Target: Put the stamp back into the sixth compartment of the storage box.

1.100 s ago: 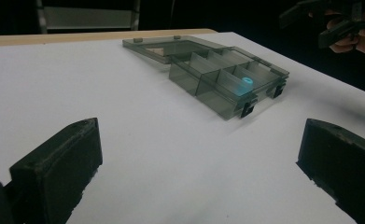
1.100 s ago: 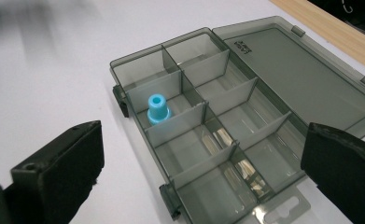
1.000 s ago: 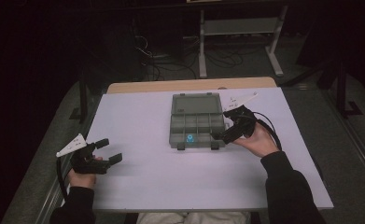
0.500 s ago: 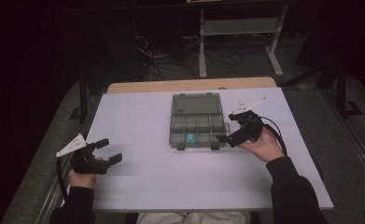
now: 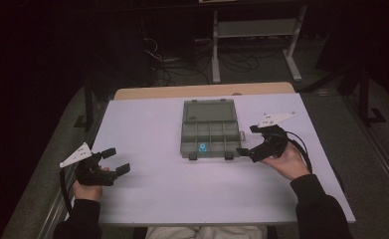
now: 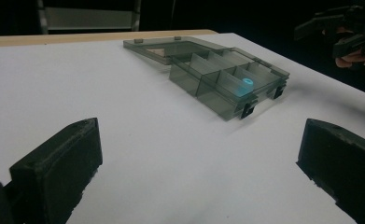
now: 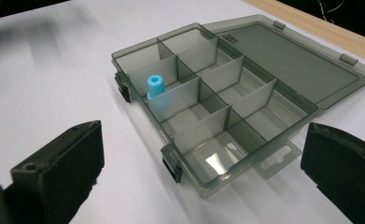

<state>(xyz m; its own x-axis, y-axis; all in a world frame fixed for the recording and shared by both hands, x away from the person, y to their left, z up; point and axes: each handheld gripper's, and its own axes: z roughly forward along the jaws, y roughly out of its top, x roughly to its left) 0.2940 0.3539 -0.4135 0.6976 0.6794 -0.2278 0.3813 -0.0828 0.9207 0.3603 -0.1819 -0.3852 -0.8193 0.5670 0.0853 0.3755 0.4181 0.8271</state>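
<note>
A grey see-through compartment box (image 5: 209,134) (image 6: 217,74) (image 7: 208,107) lies open in the middle of the white table (image 5: 152,129), its lid folded flat behind it. A small blue cylindrical piece (image 5: 202,148) (image 6: 247,85) (image 7: 156,88) stands in a front compartment near the box's left latch. My right gripper (image 5: 251,139) (image 7: 203,177) hovers open just right of the box's front right corner, nothing between its jaws. My left gripper (image 5: 116,160) (image 6: 199,172) rests open near the table's left front edge, far from the box. The right gripper (image 6: 343,30) also appears far off in the left gripper view.
Two black latches (image 5: 210,156) stick out of the box's front wall. A wooden strip (image 5: 202,91) borders the table's far edge. Behind it stand a metal frame (image 5: 254,35) and floor cables in the dark.
My right gripper has drawn back to the right, off the box's front right part, and now hangs beside it. The left gripper has not moved.
</note>
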